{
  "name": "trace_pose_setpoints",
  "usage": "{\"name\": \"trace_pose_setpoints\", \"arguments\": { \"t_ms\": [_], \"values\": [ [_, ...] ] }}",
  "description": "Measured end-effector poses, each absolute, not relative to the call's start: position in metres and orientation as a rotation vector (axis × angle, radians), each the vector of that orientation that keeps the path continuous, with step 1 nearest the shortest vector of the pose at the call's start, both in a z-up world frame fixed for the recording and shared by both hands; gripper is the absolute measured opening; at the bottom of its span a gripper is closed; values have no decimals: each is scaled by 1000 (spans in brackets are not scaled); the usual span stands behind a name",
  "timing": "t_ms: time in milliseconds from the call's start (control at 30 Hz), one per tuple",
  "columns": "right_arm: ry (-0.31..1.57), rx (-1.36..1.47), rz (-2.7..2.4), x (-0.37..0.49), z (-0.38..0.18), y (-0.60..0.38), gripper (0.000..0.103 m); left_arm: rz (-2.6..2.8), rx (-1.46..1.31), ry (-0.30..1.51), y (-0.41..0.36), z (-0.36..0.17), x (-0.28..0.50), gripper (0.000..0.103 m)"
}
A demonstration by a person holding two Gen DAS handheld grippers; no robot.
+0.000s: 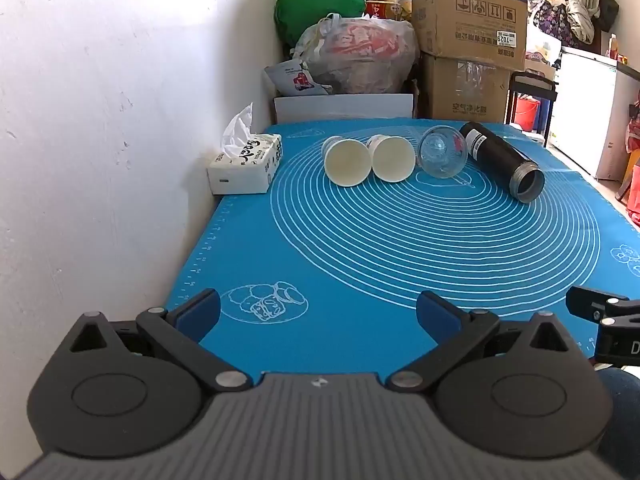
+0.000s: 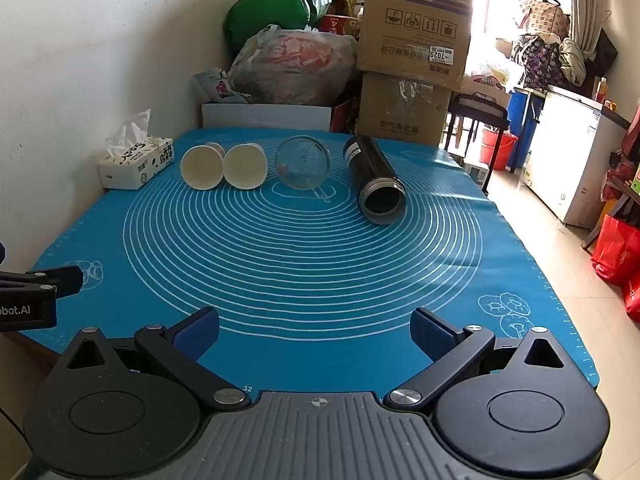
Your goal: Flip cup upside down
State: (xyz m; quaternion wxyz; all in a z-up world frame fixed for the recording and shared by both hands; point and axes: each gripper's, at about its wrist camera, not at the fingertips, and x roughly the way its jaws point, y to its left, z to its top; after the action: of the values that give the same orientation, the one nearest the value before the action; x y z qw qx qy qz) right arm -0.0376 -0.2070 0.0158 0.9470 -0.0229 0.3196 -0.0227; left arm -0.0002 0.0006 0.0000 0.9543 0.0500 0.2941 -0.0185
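Note:
Four cups lie on their sides in a row at the far part of the blue mat (image 1: 400, 248), mouths toward me. From the left: two white paper cups (image 1: 346, 162) (image 1: 393, 158), a clear glass cup (image 1: 442, 152) and a black cylindrical flask (image 1: 502, 162). The right wrist view shows the same row: paper cups (image 2: 202, 168) (image 2: 245, 166), glass cup (image 2: 303, 162), flask (image 2: 374, 180), mat (image 2: 300, 248). My left gripper (image 1: 318, 314) is open and empty near the mat's front left. My right gripper (image 2: 315, 330) is open and empty near the front edge.
A tissue box (image 1: 245, 166) stands at the mat's far left by the white wall (image 1: 100, 120). Cardboard boxes (image 1: 470, 12) and stuffed bags (image 1: 360, 54) pile up behind the table. The table's right edge drops to the floor (image 2: 552, 240); a white cabinet (image 2: 568, 160) stands beyond.

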Motion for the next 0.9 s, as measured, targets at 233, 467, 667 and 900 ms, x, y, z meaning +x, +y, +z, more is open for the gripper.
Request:
{"name": "trace_pose_setpoints", "arguments": {
  "t_ms": [233,467,667,900],
  "values": [
    [648,-46,-54,-37,17,-209,103,-37,110,594,2,1,-2,103],
    [651,-51,-45,-35,17,-202,103,-39,110,596,-1,1,-2,103],
    [651,-50,-45,-34,15,-207,103,-39,112,596,-1,1,-3,103],
    [652,-51,-45,-35,15,-207,103,-47,109,597,-1,1,-2,103]
  ]
}}
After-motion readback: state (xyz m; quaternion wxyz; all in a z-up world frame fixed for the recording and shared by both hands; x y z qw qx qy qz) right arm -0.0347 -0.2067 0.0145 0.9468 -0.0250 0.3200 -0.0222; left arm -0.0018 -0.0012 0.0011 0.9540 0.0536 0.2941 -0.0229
